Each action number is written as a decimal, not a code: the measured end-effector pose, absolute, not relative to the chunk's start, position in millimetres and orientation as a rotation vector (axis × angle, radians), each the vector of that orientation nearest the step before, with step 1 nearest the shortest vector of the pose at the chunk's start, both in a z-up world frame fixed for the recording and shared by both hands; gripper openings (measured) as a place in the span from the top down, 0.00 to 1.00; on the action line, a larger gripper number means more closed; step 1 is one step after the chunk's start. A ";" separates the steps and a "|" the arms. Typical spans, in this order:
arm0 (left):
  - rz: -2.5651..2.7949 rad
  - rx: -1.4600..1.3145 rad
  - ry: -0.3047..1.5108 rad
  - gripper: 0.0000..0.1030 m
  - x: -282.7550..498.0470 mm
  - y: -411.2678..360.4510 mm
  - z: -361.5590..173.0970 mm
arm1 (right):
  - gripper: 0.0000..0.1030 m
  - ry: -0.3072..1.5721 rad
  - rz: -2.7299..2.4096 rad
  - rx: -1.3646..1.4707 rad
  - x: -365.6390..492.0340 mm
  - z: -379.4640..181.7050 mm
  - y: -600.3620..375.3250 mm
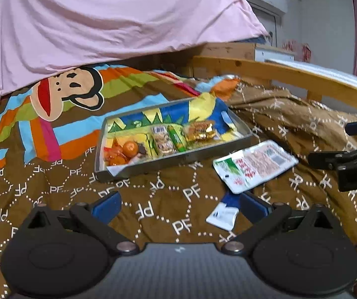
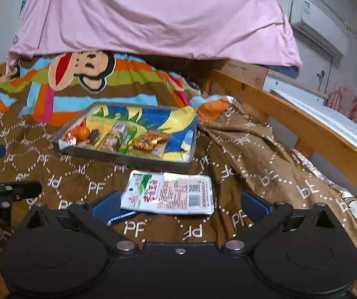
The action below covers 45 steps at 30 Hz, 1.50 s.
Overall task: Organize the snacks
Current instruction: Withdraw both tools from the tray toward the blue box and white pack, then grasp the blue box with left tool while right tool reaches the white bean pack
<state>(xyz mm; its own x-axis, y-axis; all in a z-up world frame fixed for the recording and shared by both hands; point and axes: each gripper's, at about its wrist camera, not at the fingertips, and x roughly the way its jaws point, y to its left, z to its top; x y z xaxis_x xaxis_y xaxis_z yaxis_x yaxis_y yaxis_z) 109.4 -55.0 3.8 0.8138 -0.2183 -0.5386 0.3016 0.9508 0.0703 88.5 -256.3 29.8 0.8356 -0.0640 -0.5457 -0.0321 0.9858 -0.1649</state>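
Partly hidden by the right tongs (open), a small blue-white packet blurs.

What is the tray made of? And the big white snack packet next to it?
The tray looks like metal: dull grey, thin straight walls with a faint sheen. The packet looks like glossy plastic film: flat, crinkled at the edges, printed all over, catching light. Neither is certain from looks alone.

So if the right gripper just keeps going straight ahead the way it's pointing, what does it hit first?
Most likely the flat white snack packet, which lies on the brown bedspread directly ahead of the open right gripper. The metal tray of snacks sits beyond it. Depth is hard to judge here.
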 end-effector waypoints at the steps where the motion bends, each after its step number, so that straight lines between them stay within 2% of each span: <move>1: -0.280 0.163 0.559 0.00 109.5 -55.6 1.9 | 0.01 0.595 -0.017 -0.176 92.2 27.1 -255.8; 20: -0.301 0.262 0.645 0.00 125.6 -72.0 -34.7 | 0.01 0.780 -0.025 -0.208 129.8 -7.3 -264.3; 45: -0.406 0.296 0.630 0.00 174.8 -98.8 -64.0 | 0.01 0.746 0.094 -0.509 156.5 -37.4 -271.9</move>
<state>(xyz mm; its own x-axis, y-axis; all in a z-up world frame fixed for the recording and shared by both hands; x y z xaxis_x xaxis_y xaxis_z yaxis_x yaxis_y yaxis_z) 174.8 -98.8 -64.0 0.7339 -0.2748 -0.6212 0.4514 0.8806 0.1437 156.5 -271.9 -37.4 0.7362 -0.0958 -0.6700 -0.2587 0.8749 -0.4094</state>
